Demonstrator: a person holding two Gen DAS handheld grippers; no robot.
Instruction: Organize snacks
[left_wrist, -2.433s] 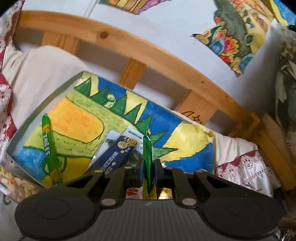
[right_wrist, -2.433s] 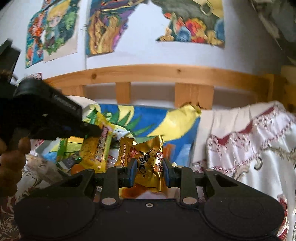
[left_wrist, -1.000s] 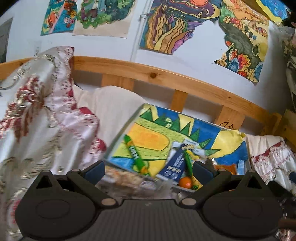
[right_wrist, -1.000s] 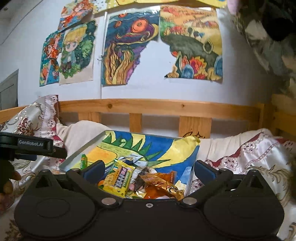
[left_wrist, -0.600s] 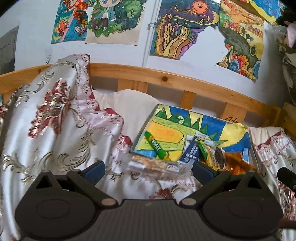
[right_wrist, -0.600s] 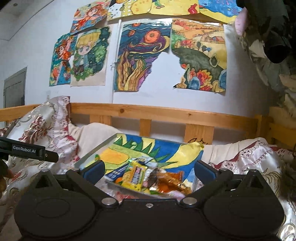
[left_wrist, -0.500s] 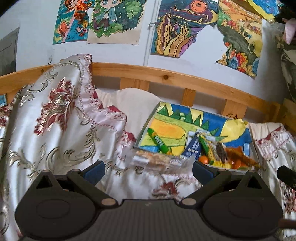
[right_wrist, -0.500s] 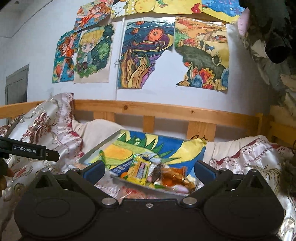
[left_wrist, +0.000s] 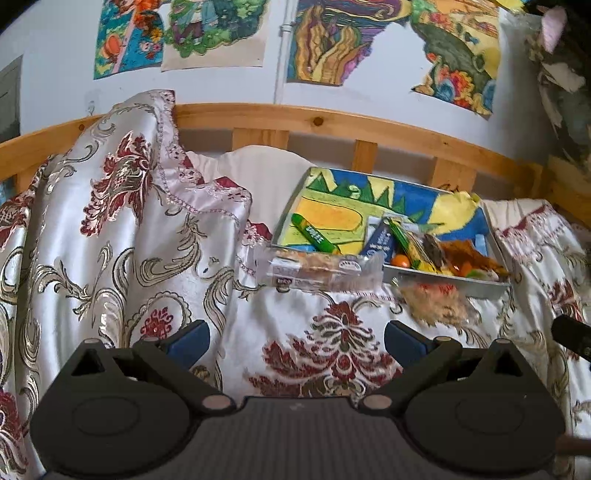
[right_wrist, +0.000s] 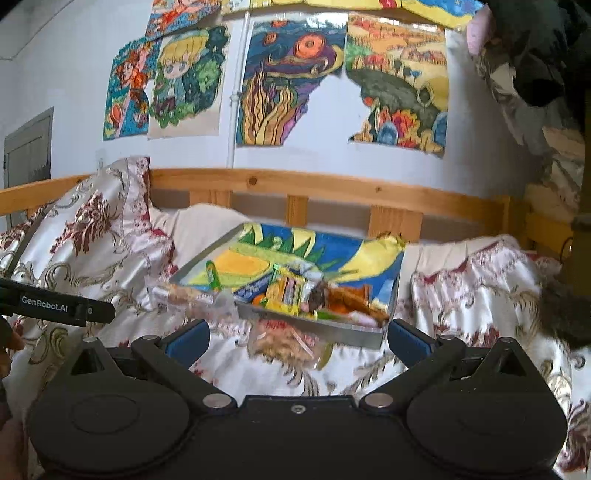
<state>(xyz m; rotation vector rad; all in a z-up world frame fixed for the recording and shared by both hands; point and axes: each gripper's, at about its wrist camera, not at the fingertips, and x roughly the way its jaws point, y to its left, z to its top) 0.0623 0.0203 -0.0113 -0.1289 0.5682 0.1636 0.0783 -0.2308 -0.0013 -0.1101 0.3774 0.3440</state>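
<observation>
The tray (left_wrist: 448, 277) is a shallow grey box, and its bottom is covered with a bright drawing in yellow, green and blue. It lies on the bedspread (left_wrist: 314, 332), ahead of the left gripper (left_wrist: 297, 341) and a little to its right. Inside, a green stick (left_wrist: 314, 234) lies alone on the left part. The other snacks are heaped in the near right corner: a dark blue pack (left_wrist: 380, 243), a small orange ball (left_wrist: 400, 261), a yellow pack (right_wrist: 290, 290) and some orange wrappers (left_wrist: 467, 256).

Two snacks are outside the tray. A long clear pack (left_wrist: 319, 269) with a pale biscuit bar inside lies against the tray's near left edge, straight ahead of the left gripper. A clear bag (left_wrist: 434, 301) with light brown pieces lies on the bedspread just before the tray's front wall, ahead of the left gripper's right finger (left_wrist: 402, 339).

Both grippers are spread wide, and nothing is between their blue pads. The left gripper hangs above the bedspread, well short of the tray. The right gripper (right_wrist: 297, 338) also points to the tray from farther back, with the clear bag just ahead between its fingers. Neither gripper touches a snack.
</observation>
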